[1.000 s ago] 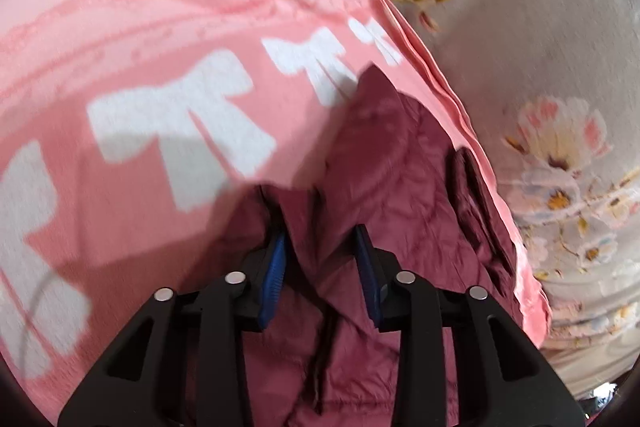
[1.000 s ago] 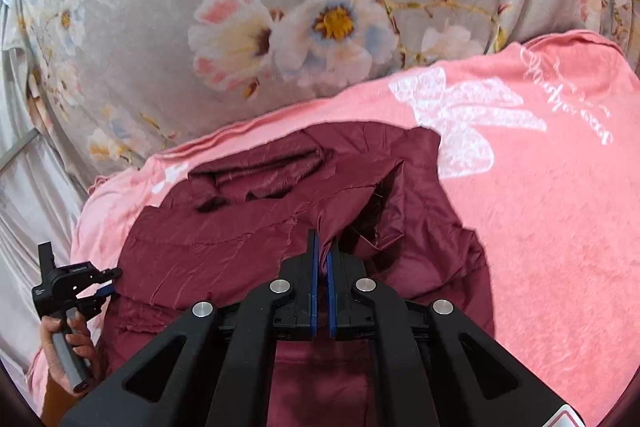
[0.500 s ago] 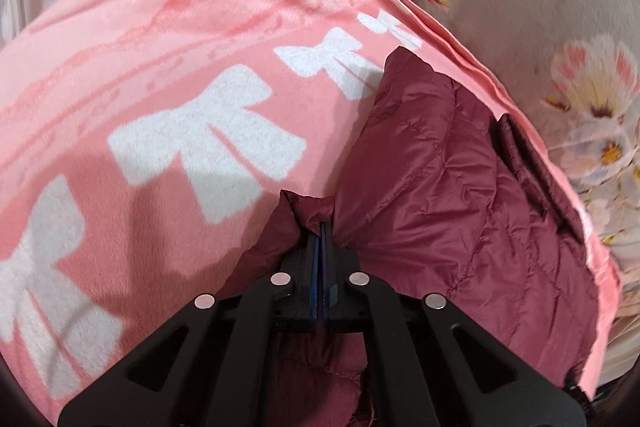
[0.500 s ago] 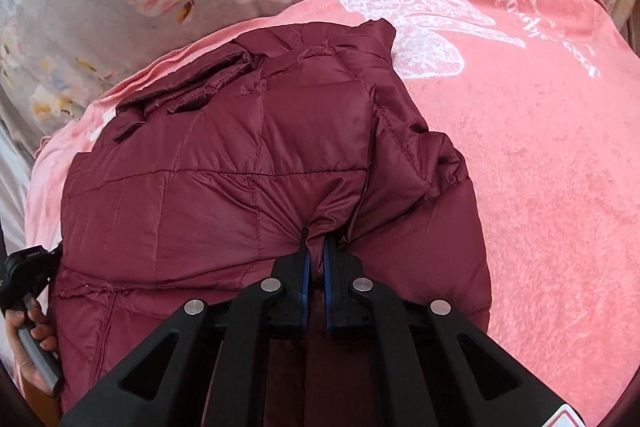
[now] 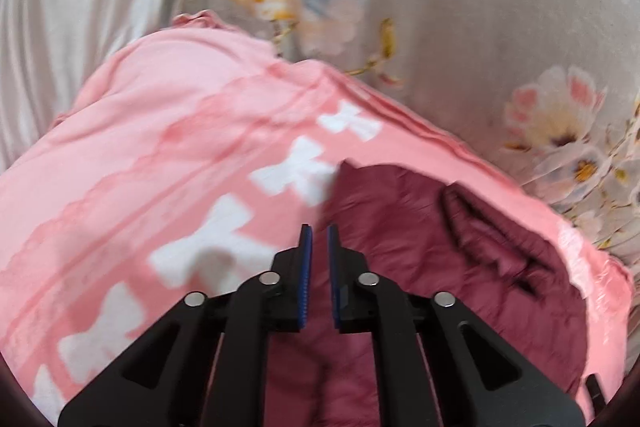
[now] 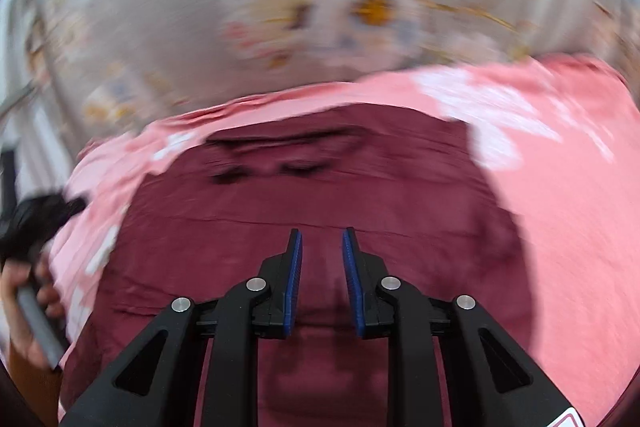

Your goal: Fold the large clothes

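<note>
A dark red quilted jacket (image 6: 320, 195) lies folded on a pink blanket with white bows (image 5: 168, 163). In the left wrist view the jacket (image 5: 432, 251) fills the lower right. My left gripper (image 5: 319, 233) hangs above the jacket's left edge; its jaws are opening a little with nothing between the blue pads. My right gripper (image 6: 321, 235) hovers over the jacket's middle; its jaws are opening too, and the gap is empty. Both views are blurred by motion. The other gripper with the hand on it (image 6: 28, 267) shows at the left edge of the right wrist view.
A grey floral bedspread (image 5: 460, 11) lies beyond the pink blanket (image 6: 560, 195). Pale striped fabric (image 5: 72, 7) runs along the far left.
Both grippers have let go of the jacket and lifted off it, their jaws now parted. The jacket, lifted and draped earlier, now lies flat. The right view has swung sideways.
</note>
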{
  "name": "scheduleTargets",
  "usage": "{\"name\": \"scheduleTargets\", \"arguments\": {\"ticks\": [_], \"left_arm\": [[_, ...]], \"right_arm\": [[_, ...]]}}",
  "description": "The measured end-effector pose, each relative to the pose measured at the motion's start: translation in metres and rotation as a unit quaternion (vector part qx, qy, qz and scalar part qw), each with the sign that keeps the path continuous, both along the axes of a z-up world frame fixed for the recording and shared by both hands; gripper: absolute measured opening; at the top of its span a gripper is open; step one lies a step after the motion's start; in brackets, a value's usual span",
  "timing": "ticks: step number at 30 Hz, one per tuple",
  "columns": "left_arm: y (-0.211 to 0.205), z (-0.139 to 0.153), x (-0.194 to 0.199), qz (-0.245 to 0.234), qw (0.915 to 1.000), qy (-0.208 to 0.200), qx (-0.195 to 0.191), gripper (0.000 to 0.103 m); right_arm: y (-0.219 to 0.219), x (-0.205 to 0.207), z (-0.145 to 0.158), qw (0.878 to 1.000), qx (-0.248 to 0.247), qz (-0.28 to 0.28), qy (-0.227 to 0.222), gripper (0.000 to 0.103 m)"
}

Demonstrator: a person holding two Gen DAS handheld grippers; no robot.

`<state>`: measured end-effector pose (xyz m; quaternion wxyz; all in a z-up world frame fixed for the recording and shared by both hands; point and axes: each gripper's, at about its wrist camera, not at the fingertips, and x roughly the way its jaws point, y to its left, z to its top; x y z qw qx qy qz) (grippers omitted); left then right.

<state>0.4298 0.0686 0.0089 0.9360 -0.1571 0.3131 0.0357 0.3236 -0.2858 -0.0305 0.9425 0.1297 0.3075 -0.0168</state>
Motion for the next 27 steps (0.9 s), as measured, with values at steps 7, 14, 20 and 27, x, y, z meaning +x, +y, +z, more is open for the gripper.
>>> {"name": "scheduleTargets", "arguments": {"ticks": [7,14,20,27], "left_arm": [[-0.040,-0.038,0.045,-0.028,0.9979,0.058,0.009,0.013],[-0.032,-0.086,0.053,-0.030,0.9936,0.103,0.034,0.013],[-0.038,-0.088,0.049,-0.033,0.9920,0.105,0.061,0.013],[-0.044,-0.057,0.024,-0.056,0.9958,0.071,0.009,0.041]], "right_arm": [[0.055,0.040,-0.033,0.996,-0.034,0.073,0.039,0.018],[0.042,0.045,-0.066,0.992,0.022,0.080,0.097,0.012],[0.034,0.029,-0.069,0.989,0.060,0.081,0.104,0.011],[0.010,0.018,-0.032,0.998,0.040,0.036,0.042,0.022]]}}
